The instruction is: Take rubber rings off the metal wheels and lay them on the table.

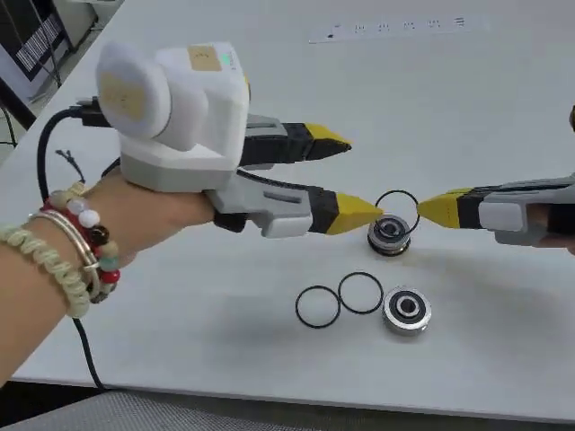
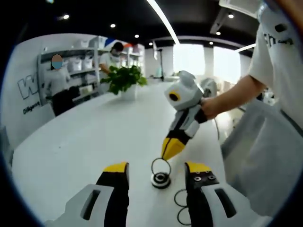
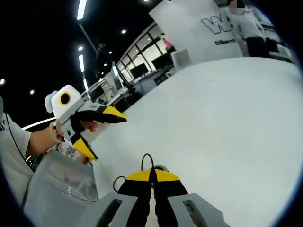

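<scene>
The right gripper (image 1: 429,209) is pinched tight on a rubber ring (image 1: 395,191), which stands at its tips over a metal wheel (image 1: 388,235). The left gripper (image 1: 346,175) gapes wide and empty, its lower tip beside that wheel. Two loose rings (image 1: 297,306) lie below both grippers' tips.

A large letter W (image 3: 211,22) stands on a white wall (image 3: 184,40) at one o'clock; smaller lettering (image 3: 226,41) beneath is too blurred.

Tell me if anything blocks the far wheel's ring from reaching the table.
Nothing visible does. The right hand-held gripper pinches the rubber ring above its wheel; bare table lies beside it, apart from the two laid rings and spare wheel.
</scene>
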`<state>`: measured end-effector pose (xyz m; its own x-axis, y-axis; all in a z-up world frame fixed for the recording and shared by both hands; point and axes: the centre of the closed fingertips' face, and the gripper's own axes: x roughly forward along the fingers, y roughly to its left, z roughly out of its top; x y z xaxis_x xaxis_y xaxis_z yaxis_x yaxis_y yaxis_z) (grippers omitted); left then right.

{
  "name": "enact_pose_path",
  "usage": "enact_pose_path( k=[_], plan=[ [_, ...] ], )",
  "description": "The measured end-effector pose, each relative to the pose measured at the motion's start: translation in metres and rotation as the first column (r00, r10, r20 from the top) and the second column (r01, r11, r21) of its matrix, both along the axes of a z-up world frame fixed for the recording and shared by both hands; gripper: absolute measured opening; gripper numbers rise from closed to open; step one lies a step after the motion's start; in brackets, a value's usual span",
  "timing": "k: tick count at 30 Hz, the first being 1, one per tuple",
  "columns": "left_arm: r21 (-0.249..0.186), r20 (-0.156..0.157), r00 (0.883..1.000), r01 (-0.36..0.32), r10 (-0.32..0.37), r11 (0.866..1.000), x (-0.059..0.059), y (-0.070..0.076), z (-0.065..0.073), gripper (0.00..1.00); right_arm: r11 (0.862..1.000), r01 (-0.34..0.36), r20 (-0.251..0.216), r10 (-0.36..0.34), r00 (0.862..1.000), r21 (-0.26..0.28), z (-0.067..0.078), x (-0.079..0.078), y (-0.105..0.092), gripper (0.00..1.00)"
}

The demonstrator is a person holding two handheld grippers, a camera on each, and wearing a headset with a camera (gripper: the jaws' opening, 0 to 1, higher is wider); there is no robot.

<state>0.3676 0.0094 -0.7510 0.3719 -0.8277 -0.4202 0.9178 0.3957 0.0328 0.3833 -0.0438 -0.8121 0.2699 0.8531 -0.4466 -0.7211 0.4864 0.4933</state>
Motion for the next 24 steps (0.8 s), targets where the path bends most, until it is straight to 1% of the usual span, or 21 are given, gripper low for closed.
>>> enact_pose_path(
  k=[2, 4, 7, 8, 12, 14, 17, 20, 22, 24],
  plan=[
    [0.007, 0.014, 1.000, -0.004, 0.004, 1.000, -0.004, 0.007, 0.006, 0.51, 1.000, 0.006, -0.004, -0.006, 1.000, 0.026, 0.007, -0.001, -0.002, 0.00],
    [0.022, 0.026, 1.000, -0.010, 0.009, 1.000, -0.007, 0.014, 0.009, 0.53, 0.999, 0.016, 0.002, -0.017, 1.000, 0.036, 0.013, -0.002, -0.004, 0.00],
    [0.033, 0.020, 1.000, -0.011, 0.010, 0.999, -0.014, 0.020, 0.012, 0.58, 0.999, 0.020, 0.010, -0.020, 1.000, 0.041, 0.018, -0.003, -0.006, 0.00],
    [0.035, 0.024, 1.000, -0.012, 0.011, 0.999, -0.017, 0.023, 0.015, 0.59, 0.999, 0.019, 0.014, -0.020, 1.000, 0.041, 0.020, -0.004, -0.007, 0.00],
    [0.031, 0.040, 0.999, -0.030, 0.028, 0.999, -0.023, 0.032, 0.023, 0.63, 0.999, 0.025, 0.018, -0.026, 1.000, 0.036, 0.023, -0.009, -0.014, 0.00],
    [0.032, 0.055, 0.998, -0.040, 0.038, 0.999, -0.027, 0.037, 0.027, 0.65, 0.999, 0.028, 0.023, -0.029, 0.999, 0.031, 0.025, -0.010, -0.017, 0.00],
    [0.039, 0.066, 0.996, -0.057, 0.054, 0.998, -0.033, 0.048, 0.030, 0.70, 0.999, 0.036, 0.031, -0.037, 0.999, 0.029, 0.029, -0.014, -0.023, 0.00],
    [0.037, 0.080, 0.993, -0.084, 0.081, 0.996, -0.039, 0.062, 0.035, 0.72, 0.999, 0.042, 0.040, -0.043, 0.998, 0.031, 0.035, -0.017, -0.027, 0.00],
    [0.030, 0.083, 0.991, -0.103, 0.101, 0.994, -0.043, 0.071, 0.037, 0.75, 0.999, 0.045, 0.048, -0.046, 0.998, 0.029, 0.039, -0.019, -0.029, 0.00],
    [0.020, 0.077, 0.989, -0.127, 0.125, 0.992, -0.046, 0.079, 0.037, 0.78, 0.999, 0.046, 0.054, -0.047, 0.997, 0.027, 0.042, -0.021, -0.030, 0.00]
  ],
)
